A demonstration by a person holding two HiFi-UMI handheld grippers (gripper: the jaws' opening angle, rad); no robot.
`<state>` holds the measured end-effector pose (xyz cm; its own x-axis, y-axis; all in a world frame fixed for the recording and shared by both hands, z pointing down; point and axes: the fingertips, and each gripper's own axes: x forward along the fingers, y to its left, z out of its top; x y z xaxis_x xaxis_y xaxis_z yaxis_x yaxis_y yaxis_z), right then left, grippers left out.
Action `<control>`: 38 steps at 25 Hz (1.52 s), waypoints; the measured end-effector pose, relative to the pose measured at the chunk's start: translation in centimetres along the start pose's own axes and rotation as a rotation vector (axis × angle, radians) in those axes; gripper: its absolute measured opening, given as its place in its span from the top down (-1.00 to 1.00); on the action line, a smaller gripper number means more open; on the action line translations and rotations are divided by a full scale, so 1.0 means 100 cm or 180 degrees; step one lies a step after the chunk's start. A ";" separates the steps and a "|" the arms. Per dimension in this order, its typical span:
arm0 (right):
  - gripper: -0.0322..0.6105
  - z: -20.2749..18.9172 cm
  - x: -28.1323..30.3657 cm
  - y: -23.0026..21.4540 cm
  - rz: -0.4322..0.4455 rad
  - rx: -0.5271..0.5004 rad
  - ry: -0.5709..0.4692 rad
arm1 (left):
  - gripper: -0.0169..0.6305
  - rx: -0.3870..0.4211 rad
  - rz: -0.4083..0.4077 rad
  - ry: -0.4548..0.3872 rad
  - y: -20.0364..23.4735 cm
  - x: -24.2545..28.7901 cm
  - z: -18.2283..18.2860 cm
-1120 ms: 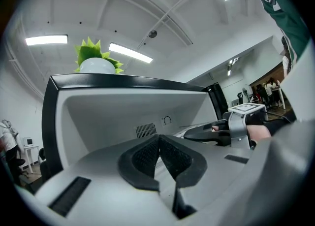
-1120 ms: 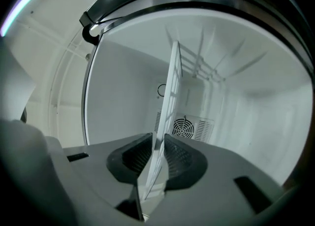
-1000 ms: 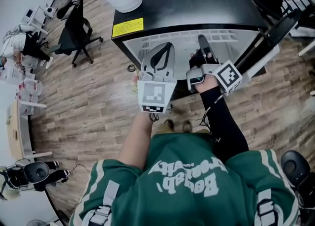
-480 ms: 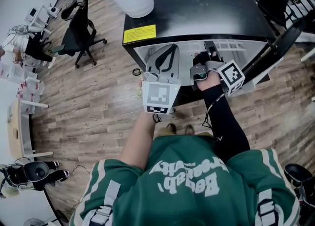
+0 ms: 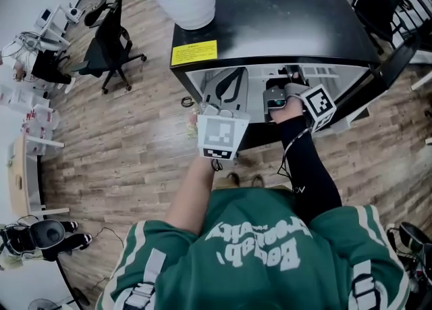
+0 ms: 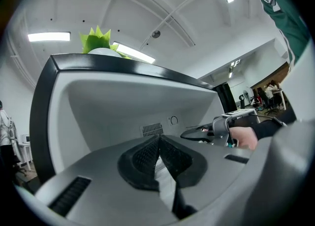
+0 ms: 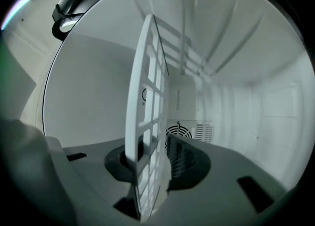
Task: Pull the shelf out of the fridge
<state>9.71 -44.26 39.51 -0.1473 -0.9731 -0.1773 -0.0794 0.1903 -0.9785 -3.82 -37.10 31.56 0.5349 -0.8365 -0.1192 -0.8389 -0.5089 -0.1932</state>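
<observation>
The white grid shelf (image 5: 322, 71) lies inside the small black fridge (image 5: 290, 11), only its front strip showing under the top edge. My left gripper (image 5: 235, 75) reaches in at the shelf's left part. In the left gripper view, my left gripper (image 6: 158, 141) is shut, with a thin white piece of the shelf (image 6: 165, 180) between the pads. My right gripper (image 5: 289, 73) holds the right part. In the right gripper view the shelf (image 7: 147, 72) stands edge-on between the pads of the right gripper (image 7: 155, 146), which is shut on its rim.
A potted plant (image 5: 192, 1) and a yellow label (image 5: 194, 53) sit at the fridge's top left. The open door (image 5: 388, 59) swings out to the right. A black office chair (image 5: 104, 45) stands on the wood floor at left. A round fan vent (image 7: 178, 131) marks the back wall.
Both grippers and the shelf now sit deeper under the fridge's top edge. Far less of the shelf shows than a second ago, and the view has shifted.
</observation>
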 end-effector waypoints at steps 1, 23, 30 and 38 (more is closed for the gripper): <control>0.48 0.000 0.001 -0.002 -0.0008 0.0040 -0.0007 | 0.90 -0.0001 0.0007 0.0004 0.000 0.000 0.000; 0.76 0.003 0.006 0.002 -0.0116 0.0107 -0.0059 | 0.90 -0.0108 0.0104 0.0057 0.009 -0.004 -0.010; 0.76 0.003 0.005 0.003 -0.0102 0.0124 -0.0031 | 0.90 -0.0098 0.0091 0.0109 0.008 -0.008 -0.014; 0.77 0.003 0.004 0.004 -0.0098 0.0237 -0.0040 | 0.90 -0.0101 0.0062 0.0120 0.006 -0.016 -0.013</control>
<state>9.90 -44.65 38.99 -0.1335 -0.9799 -0.1480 -0.0100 0.1506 -0.9885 -5.27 -36.31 32.88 0.5148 -0.8530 -0.0858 -0.8522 -0.4982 -0.1600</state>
